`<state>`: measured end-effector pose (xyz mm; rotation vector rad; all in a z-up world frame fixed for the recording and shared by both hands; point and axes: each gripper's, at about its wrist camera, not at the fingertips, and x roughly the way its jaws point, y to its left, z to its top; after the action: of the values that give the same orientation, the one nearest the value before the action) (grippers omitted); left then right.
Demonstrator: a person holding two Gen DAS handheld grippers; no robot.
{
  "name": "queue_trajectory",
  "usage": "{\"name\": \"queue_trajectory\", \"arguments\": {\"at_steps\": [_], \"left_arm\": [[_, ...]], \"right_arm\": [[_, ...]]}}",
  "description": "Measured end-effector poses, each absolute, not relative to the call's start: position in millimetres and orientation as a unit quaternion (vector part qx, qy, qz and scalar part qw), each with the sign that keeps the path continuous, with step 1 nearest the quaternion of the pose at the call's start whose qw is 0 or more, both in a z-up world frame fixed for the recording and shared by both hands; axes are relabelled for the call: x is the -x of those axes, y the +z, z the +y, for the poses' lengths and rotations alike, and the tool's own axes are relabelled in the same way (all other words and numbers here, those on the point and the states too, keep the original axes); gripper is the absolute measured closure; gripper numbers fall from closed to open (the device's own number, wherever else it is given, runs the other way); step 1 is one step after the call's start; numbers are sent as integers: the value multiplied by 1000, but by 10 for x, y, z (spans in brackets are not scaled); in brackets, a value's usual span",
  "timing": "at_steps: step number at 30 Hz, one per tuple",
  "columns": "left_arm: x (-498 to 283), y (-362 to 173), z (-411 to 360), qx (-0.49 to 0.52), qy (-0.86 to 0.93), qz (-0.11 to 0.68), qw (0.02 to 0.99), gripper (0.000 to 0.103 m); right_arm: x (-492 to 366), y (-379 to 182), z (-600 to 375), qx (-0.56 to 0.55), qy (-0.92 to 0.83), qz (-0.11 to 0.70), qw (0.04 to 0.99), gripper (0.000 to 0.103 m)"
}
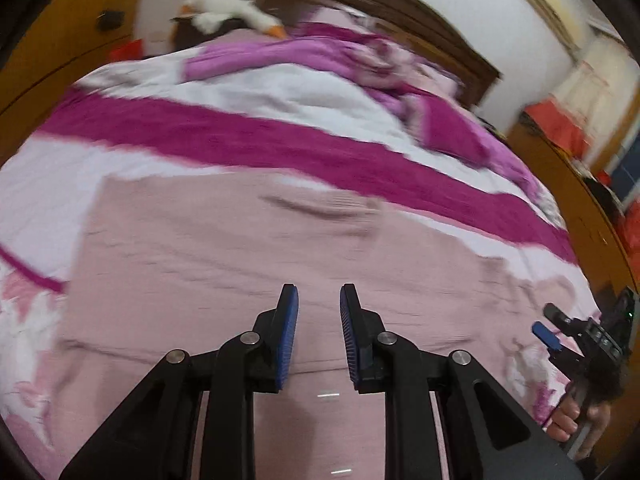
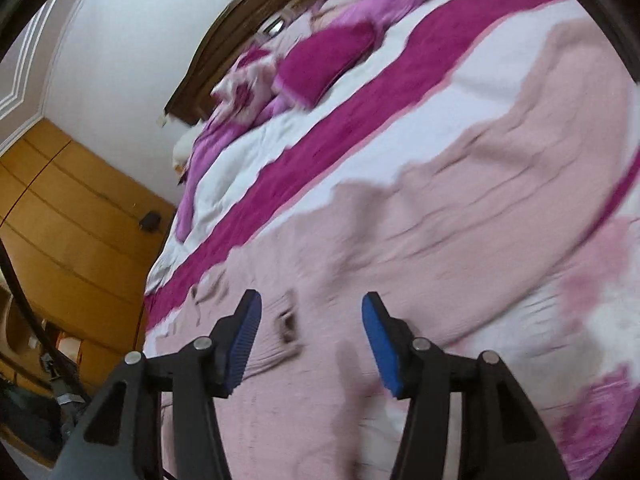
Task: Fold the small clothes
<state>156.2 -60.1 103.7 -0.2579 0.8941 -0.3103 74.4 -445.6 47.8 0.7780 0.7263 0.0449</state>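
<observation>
A pale pink knitted garment [image 1: 240, 248] lies spread flat on the bed, with its neckline [image 1: 332, 204] toward the headboard. My left gripper [image 1: 319, 294] is open and empty, just above the garment's lower middle. The right gripper shows at the left wrist view's right edge [image 1: 560, 328], held in a hand. In the right wrist view the same garment [image 2: 460, 208] fills the middle, and my right gripper [image 2: 312, 304] is open and empty above a ribbed edge with a small label [image 2: 289, 322].
The bed has a white and magenta striped cover [image 1: 224, 128] with rumpled purple bedding [image 1: 320, 52] near a dark wooden headboard [image 1: 400, 4]. A white plush goose [image 1: 236, 12] lies at the head. Wooden wardrobes [image 2: 72, 216] stand beside the bed.
</observation>
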Motion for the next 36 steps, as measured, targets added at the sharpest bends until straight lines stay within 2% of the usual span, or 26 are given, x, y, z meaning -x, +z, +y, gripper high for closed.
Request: {"name": "queue_trajectory", "arguments": {"at_steps": [6,8,11,13,15,19,23,25,27,31,36], "left_arm": [[-1521,996,-1478,111,-222,438,864,103],[-1507,929,-1749,108,-245,442,856,103],[-1483,733,-2111,94,-269,454,844,103],[-1509,568,-2303,97,-281,471,830,103],[-1563,451,-2414,110,-284,494,814,103],[-1685,382,-2607,143,-309,515,787,103],[-1702,424,-2754,126,-318,506,792,103],[-1685,449,-2810,105,-325,495,799,103],[-1673,452,-2844,80,-327,488,805,103],[-1745,380,-2790,73,-322,484,810,103],[-1735,334,-2560,134,-323,481,804,103]], "right_arm": [[-268,525,-5125,-363,-33,331,870,48],[-126,525,-5408,-392,-40,326,859,48],[122,627,-6045,-469,-35,265,842,48],[188,741,-6394,-474,-67,230,847,48],[188,801,-6743,-470,-136,236,840,48],[61,560,-7269,-515,-184,260,796,51],[-277,278,-7471,-525,-180,252,792,53],[-395,195,-7579,-548,-164,215,792,65],[-519,226,-7600,-535,-158,207,804,89],[-781,624,-7169,-411,-117,221,877,91],[-968,952,-6340,-339,-36,227,912,92]]}}
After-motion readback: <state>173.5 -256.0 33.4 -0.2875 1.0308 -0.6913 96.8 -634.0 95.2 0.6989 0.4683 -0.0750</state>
